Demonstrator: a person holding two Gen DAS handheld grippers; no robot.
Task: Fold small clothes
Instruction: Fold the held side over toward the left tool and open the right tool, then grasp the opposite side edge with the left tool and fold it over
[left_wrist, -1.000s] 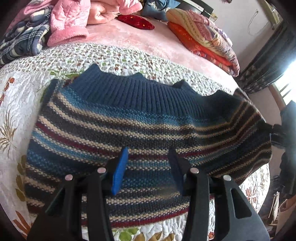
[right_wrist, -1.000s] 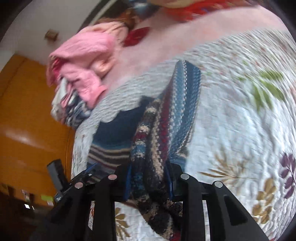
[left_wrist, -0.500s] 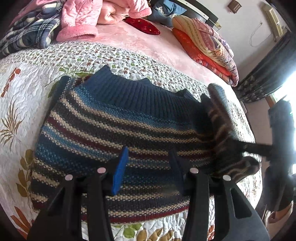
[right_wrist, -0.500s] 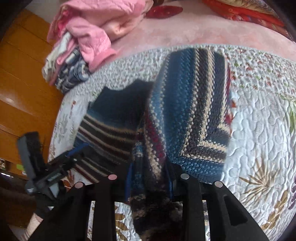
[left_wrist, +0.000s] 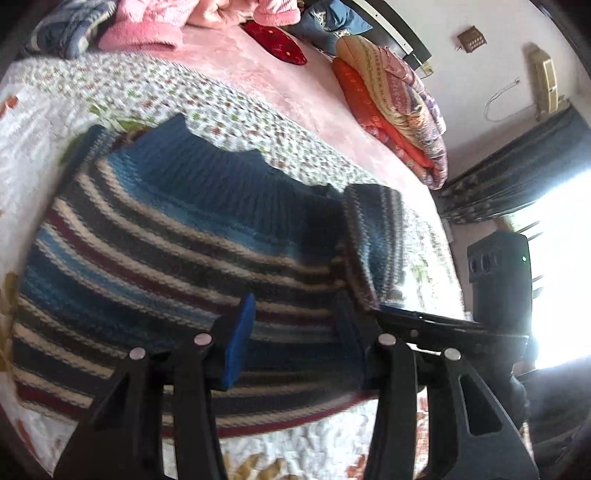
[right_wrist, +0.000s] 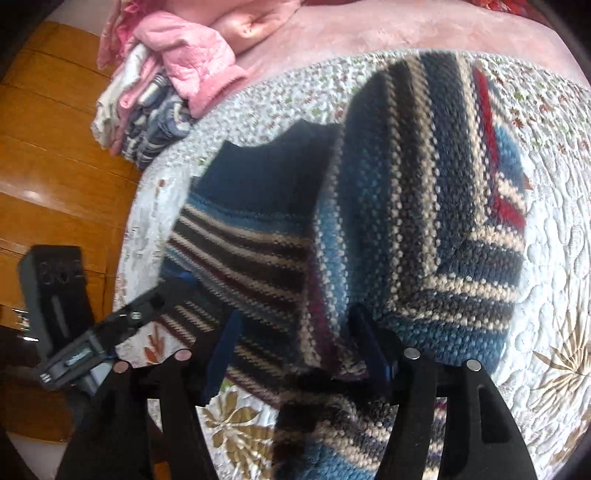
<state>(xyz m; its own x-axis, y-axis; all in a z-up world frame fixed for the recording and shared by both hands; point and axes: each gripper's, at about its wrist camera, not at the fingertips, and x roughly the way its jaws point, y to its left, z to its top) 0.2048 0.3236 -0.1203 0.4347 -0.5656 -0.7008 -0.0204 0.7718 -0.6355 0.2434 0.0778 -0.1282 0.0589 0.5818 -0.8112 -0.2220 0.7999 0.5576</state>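
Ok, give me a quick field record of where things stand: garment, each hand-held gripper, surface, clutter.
garment: striped sweater, lying on quilt, right sleeve folded over the body
left hand-held gripper: open, above the sweater's hem, holding nothing
right hand-held gripper: open, sleeve cuff between its fingers
surface: floral quilt on bed
clutter: pink clothes pile, folded blankets

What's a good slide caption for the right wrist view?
Right gripper open around a striped sweater's folded-over sleeve on a quilt.
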